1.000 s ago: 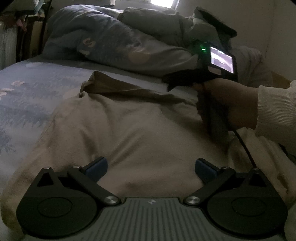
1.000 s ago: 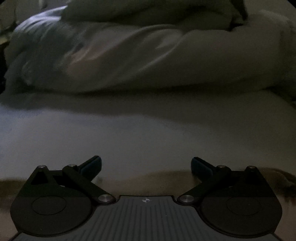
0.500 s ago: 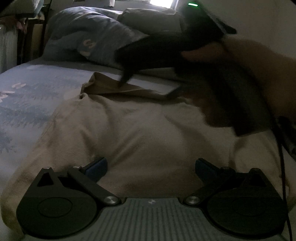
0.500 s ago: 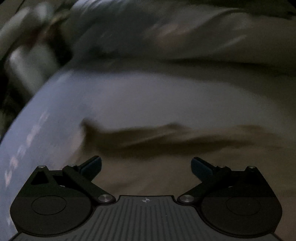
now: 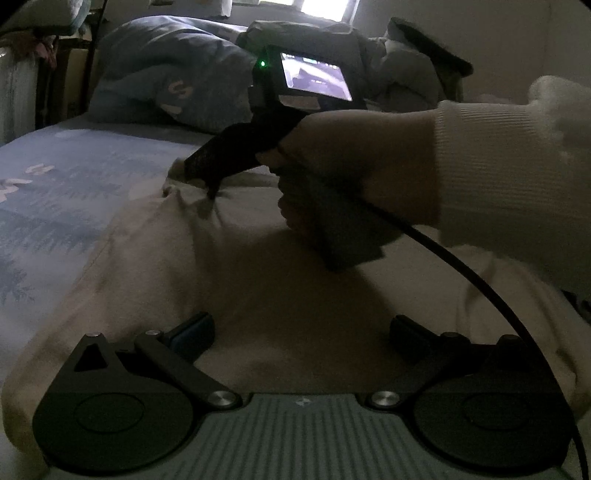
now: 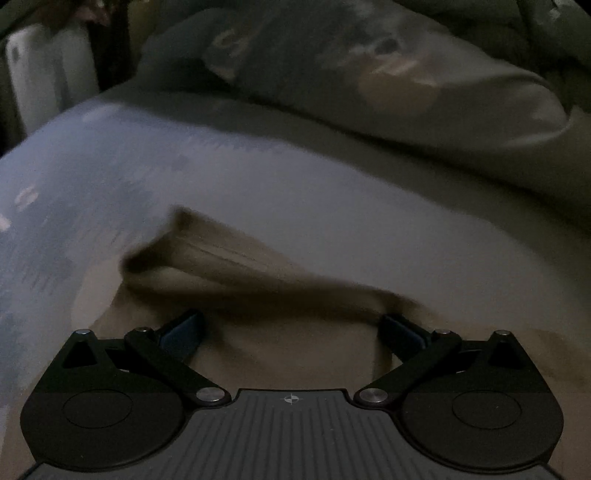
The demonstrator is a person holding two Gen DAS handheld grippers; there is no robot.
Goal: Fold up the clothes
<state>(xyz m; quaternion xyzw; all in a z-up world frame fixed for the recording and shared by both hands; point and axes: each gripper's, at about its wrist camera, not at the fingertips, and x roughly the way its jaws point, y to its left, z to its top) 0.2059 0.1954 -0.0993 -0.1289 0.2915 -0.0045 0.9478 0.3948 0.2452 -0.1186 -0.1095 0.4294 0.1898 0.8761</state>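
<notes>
The bed (image 5: 55,192) carries a beige garment (image 5: 155,280) spread across its blue sheet, with a rumpled duvet (image 5: 170,81) behind. Your right claw (image 6: 291,325) stands wide open at the garment's far corner (image 6: 177,243), holding nothing, its tips pressing the cloth. Your left claw (image 5: 301,332) hovers wide open and empty over the near part. Judged from this, close on the raised corner's edge alone, not the sheet, before you lift it.

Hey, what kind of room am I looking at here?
Most likely a bedroom: a beige garment lies on a bed with a blue patterned sheet, and a bunched duvet is piled behind, below a window.
</notes>
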